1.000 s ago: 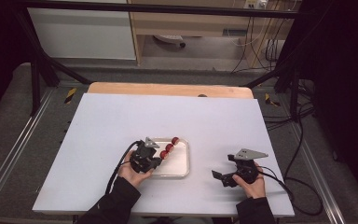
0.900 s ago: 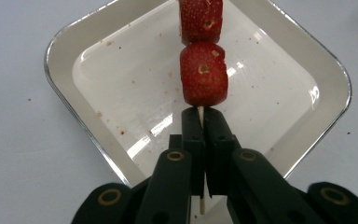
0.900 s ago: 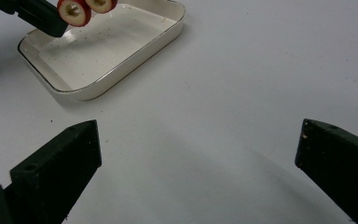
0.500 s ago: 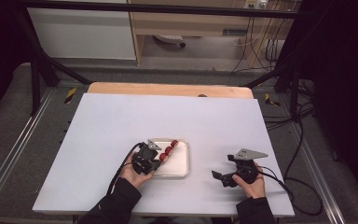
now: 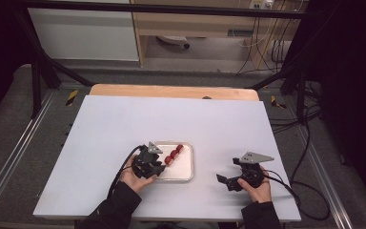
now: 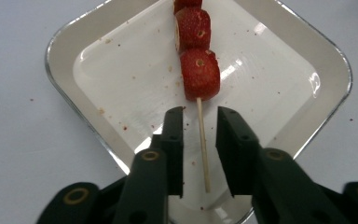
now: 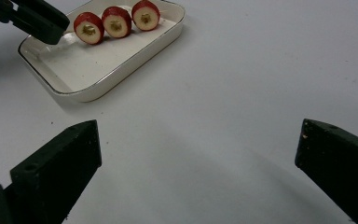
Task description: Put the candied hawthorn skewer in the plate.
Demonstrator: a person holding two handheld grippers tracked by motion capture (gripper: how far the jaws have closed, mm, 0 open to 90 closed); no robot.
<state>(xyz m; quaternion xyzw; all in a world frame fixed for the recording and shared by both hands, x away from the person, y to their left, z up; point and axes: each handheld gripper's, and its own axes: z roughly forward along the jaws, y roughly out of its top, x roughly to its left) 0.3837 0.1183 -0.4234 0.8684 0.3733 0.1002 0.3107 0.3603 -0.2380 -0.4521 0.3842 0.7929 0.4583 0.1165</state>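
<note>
A: High view first: where is the strawberry skewer (image 5: 173, 154)?

B: It lies in the white tray (image 5: 185, 172) near the front middle of the white table (image 5: 171, 119), with its fruit end pointing to the far right of the tray.

A: And the left gripper (image 5: 158, 168)?

B: It sits at the tray's near left edge. Its own view has the bare wooden stick (image 6: 202, 140) running between the two black jaws, with a clear gap on either side. The jaws have just been opening and are parted a little; the pads don't press on the stick.

A: How many strawberry pieces?

B: Three red slices in a row, best seen from the right gripper view (image 7: 116, 21).

A: The right gripper (image 5: 229, 182)?

B: It is held over bare table, well to the right of the tray, with its jaws spread wide and nothing between them.
</note>
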